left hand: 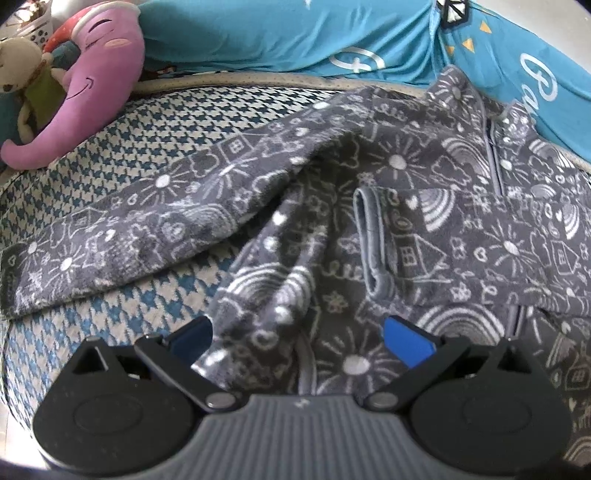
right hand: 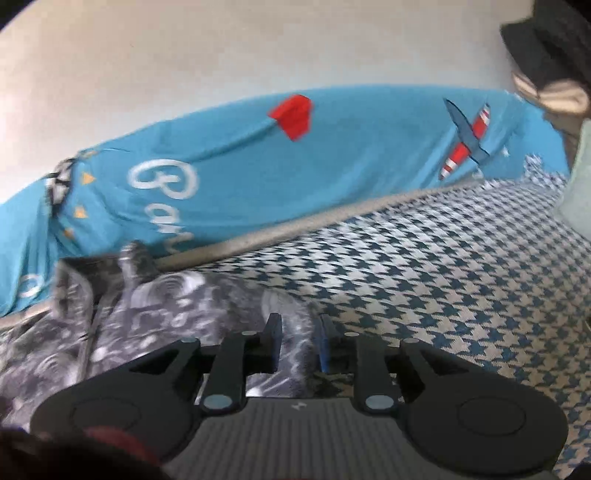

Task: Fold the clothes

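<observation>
Both wrist views look low across the grey fleece (left hand: pixel 369 206), close.

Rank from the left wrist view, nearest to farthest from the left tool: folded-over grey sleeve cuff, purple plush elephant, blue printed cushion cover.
1. Folded-over grey sleeve cuff of the grey doodle-print fleece top, just ahead of the open left tool, slightly right.
2. Purple plush elephant, far left.
3. Blue printed cushion cover, along the back.

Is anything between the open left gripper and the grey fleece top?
Nothing visible. The left gripper hovers open directly over the grey patterned fleece top; the purple plush elephant lies far off to the side.
</observation>
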{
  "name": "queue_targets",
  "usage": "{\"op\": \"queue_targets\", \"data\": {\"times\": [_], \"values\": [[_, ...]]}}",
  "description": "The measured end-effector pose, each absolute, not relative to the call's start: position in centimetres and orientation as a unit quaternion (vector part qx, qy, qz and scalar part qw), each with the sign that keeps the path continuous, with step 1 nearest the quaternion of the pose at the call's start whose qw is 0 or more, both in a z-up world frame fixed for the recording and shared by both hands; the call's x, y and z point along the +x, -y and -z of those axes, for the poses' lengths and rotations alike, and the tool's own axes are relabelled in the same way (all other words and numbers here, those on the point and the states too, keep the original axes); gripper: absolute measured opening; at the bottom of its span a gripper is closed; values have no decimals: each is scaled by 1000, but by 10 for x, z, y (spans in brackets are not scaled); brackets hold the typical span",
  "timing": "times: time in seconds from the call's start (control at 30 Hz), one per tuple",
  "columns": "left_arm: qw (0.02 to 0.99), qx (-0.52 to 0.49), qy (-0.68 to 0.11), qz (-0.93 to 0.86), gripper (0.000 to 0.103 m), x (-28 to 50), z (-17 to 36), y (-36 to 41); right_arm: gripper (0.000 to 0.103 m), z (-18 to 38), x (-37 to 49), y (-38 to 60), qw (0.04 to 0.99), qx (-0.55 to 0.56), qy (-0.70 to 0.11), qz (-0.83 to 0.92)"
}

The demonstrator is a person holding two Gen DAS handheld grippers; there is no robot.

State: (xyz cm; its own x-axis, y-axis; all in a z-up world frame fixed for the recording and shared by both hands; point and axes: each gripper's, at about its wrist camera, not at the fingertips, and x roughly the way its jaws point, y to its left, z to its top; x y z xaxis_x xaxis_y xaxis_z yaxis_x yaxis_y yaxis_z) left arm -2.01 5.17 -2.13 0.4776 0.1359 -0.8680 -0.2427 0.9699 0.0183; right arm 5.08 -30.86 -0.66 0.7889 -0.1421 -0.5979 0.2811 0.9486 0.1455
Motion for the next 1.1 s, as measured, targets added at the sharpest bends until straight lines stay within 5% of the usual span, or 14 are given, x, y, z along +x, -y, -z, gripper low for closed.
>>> {"op": "queue_targets", "data": {"times": [1.1], "values": [[850, -51, -506, -133, 103, -21, 42, -65, 26, 35, 10, 252, 893, 34, -447, 36]]}}
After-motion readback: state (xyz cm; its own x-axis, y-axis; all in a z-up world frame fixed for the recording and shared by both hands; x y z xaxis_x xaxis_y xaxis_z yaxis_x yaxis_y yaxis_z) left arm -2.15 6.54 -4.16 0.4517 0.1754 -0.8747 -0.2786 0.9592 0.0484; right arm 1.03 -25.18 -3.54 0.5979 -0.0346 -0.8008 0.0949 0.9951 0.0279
